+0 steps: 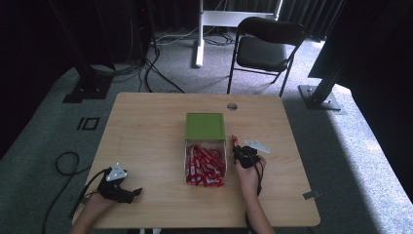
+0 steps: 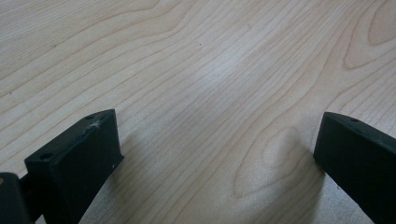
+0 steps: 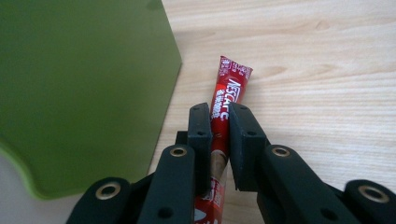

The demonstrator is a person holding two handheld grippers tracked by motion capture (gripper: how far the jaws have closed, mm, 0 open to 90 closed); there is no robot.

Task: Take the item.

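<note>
I am clamping the right hand-held gripper [image 3: 219, 123] on one red sachet [image 3: 229, 88]; I am keeping it level beside the green box [image 1: 205, 126], while the left hand-held gripper [image 2: 215, 154] is gaping empty near the bench [image 1: 146, 126]'s front-left corner.

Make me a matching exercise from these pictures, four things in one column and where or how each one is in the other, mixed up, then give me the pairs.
1. left claw
2. right claw
3. green lid
4. clear box

A. full of red sachets
B. open above bare table
C. shut on a red sachet
D. lying on the table just beyond the box

Pairs: 1-B, 2-C, 3-D, 4-A
</note>
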